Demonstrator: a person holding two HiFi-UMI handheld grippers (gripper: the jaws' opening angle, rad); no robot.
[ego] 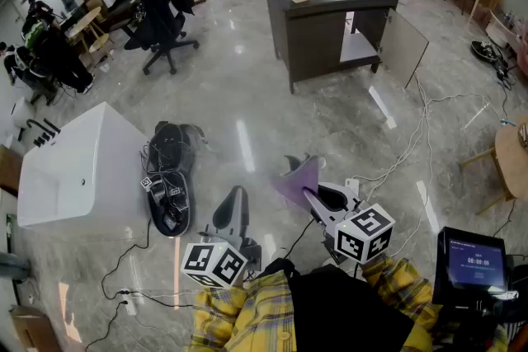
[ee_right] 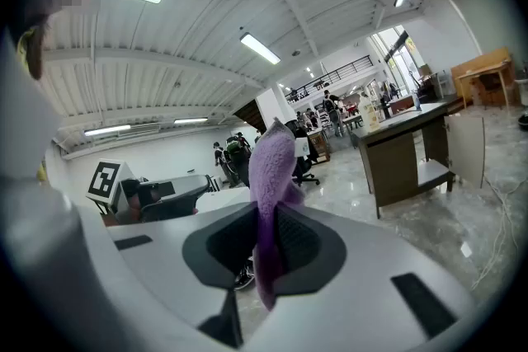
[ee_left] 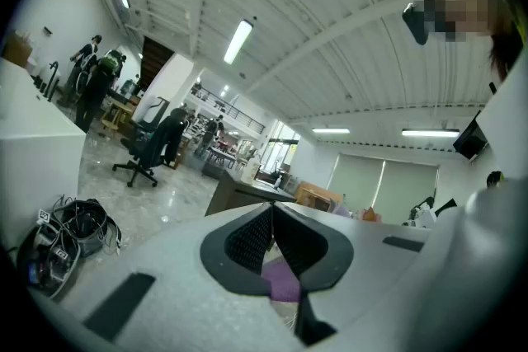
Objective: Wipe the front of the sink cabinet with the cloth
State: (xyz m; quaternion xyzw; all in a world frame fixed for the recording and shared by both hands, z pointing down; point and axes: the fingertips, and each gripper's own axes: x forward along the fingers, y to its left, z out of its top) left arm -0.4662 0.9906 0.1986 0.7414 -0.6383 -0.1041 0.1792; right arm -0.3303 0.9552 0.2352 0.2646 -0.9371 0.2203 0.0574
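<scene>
Purple cloth [ee_right: 272, 169], soft, light and limp, sits pinched along a fold in the right gripper [ego: 313, 195]. Left gripper [ee_left: 272, 214] is closed, apparently empty. A bunched grip suits wiping.

You stand in an open lab hall: office chair [ego: 165, 21] upper left, sink cabinet [ego: 318, 33] top centre, cables [ego: 412, 146] across the polished floor [ego: 239, 95].
</scene>
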